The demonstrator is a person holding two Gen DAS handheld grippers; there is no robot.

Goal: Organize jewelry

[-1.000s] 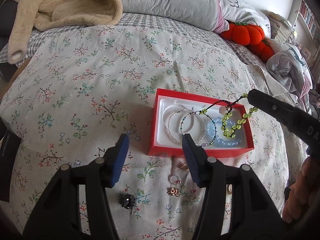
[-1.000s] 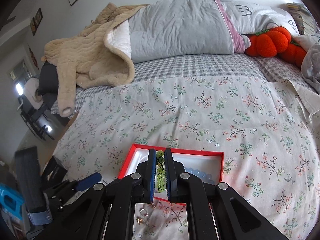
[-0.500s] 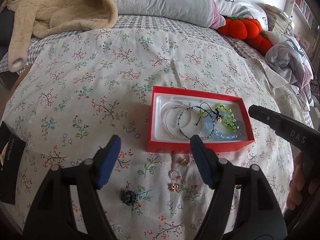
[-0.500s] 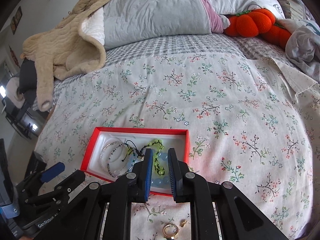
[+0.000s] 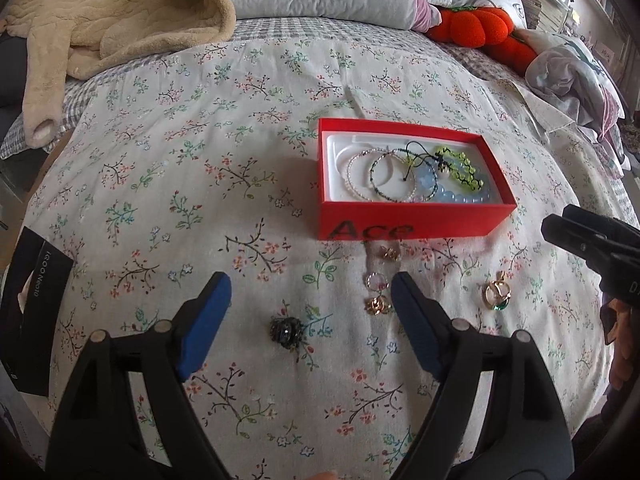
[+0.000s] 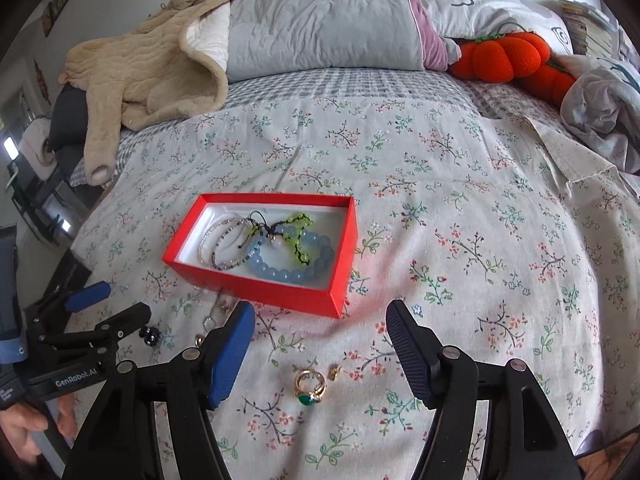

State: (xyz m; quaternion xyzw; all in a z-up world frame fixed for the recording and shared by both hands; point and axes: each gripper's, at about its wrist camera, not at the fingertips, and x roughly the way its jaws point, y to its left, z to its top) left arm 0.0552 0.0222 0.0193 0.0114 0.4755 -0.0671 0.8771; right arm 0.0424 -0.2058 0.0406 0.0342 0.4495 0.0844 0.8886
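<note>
Floral bedspread [image 5: 208, 168] is lying under everything. Red box [image 5: 404, 224] is sitting ahead of the left gripper [image 5: 310, 312], holding the beaded bracelets [image 5: 420, 174]; seen from the right gripper [image 6: 320, 340], it lies ahead and left. Both grippers are hanging with jaws spread wide, gripping nothing. Dark brooch [image 5: 286, 330] is lying between the left fingers; green-stone ring [image 6: 310, 390] between the right fingers, small gold earring [image 6: 333, 372] just beside it.

1 red box [image 5: 404, 226] w/ approx 4 bracelets [image 5: 416, 176] inside, tangled, so count unsure. 1 green-stone ring [image 6: 310, 390]. 1 dark ring [image 5: 286, 331]. 3 small gold pcs [image 5: 378, 305] by box. 2 orange plushies [image 6: 508, 58]. 1 beige robe [image 6: 148, 68]. 1 black box [image 5: 32, 304].
</note>
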